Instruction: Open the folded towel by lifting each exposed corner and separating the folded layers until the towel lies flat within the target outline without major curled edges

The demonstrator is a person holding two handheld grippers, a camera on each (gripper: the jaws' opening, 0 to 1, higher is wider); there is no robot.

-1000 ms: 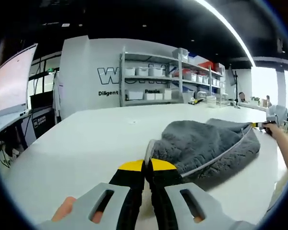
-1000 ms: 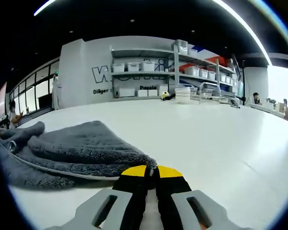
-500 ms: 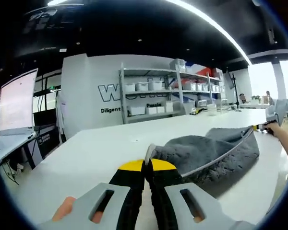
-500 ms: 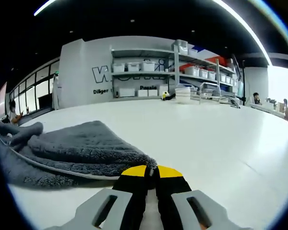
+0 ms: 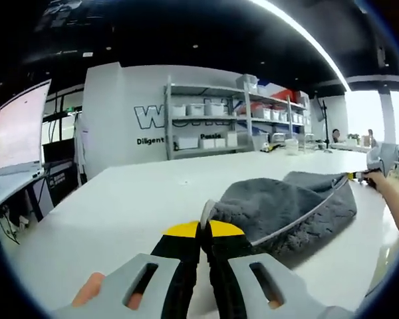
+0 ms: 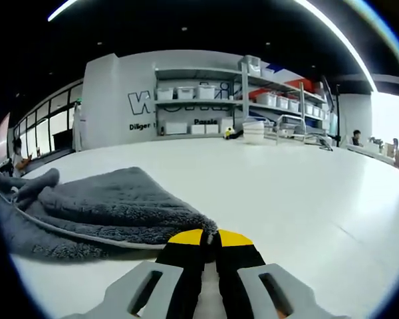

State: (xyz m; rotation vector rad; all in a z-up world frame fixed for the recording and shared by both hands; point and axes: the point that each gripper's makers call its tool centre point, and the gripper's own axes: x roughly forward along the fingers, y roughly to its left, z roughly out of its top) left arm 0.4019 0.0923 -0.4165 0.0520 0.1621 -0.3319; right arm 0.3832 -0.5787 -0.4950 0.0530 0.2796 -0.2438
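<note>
A grey fluffy towel [image 5: 289, 206] with a pale hem lies bunched on the white table [image 5: 120, 206]. My left gripper [image 5: 205, 232], yellow-tipped, is shut on the towel's near corner. In the right gripper view the same towel [image 6: 106, 203] spreads to the left, and my right gripper [image 6: 211, 237] is shut on its other corner. The right gripper [image 5: 367, 174] also appears far right in the left gripper view, held by a hand, with the towel edge stretched between the two.
Shelving [image 5: 213, 119] with white bins stands against the back wall. A monitor [image 5: 20, 129] sits at the left. Bare white tabletop [image 6: 306, 193] extends to the right of the towel. A person [image 6: 16, 156] sits far left.
The left gripper view has tilted down again after rising, with the towel corner still held; the towel sags a little lower. The right gripper view is nearly unchanged.
</note>
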